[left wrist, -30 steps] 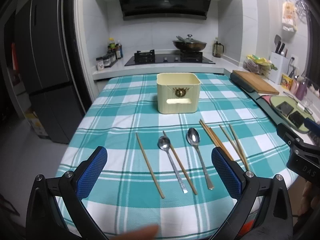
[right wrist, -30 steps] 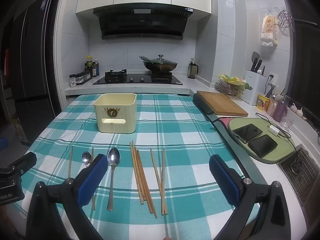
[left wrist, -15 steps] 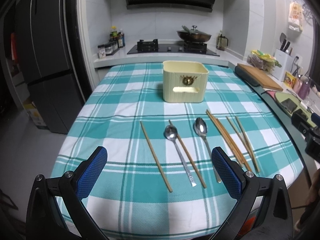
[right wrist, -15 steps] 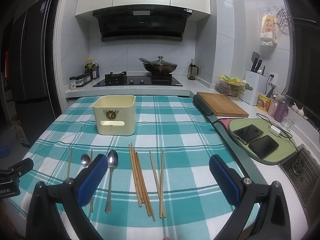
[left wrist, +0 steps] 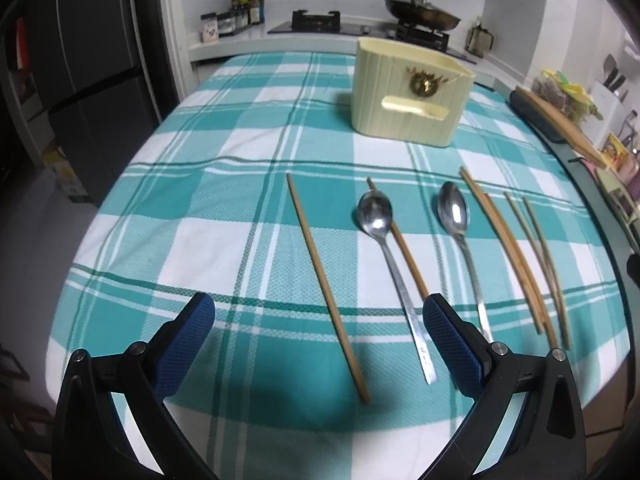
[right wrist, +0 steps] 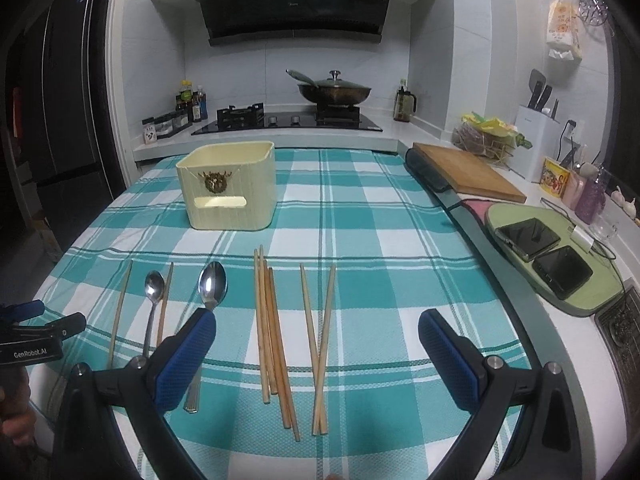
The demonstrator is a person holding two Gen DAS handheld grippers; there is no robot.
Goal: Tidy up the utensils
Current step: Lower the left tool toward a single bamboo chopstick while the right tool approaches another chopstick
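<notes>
A cream utensil holder (left wrist: 412, 96) (right wrist: 228, 184) stands on the teal checked tablecloth (left wrist: 224, 208). In front of it lie a single chopstick (left wrist: 324, 280), a spoon (left wrist: 384, 256) across another chopstick (left wrist: 408, 256), a second spoon (left wrist: 460, 240), and more chopsticks (left wrist: 516, 252) to the right. My left gripper (left wrist: 318, 320) is open low over the single chopstick's near half, holding nothing. My right gripper (right wrist: 318, 334) is open above the chopstick bundle (right wrist: 272, 332) and a crossed pair (right wrist: 320, 340). The left gripper also shows at the right view's left edge (right wrist: 36, 332).
A wooden cutting board (right wrist: 468, 172) and a green mat with two phones (right wrist: 548, 256) lie right of the table. A stove with a lidded wok (right wrist: 334, 92) and spice jars (right wrist: 172, 120) sit on the counter behind. A dark fridge (left wrist: 80, 80) stands left.
My left gripper has dropped forward and down toward the single chopstick and spoons, so the utensils look much larger. The right gripper has barely moved. Both stay open.
</notes>
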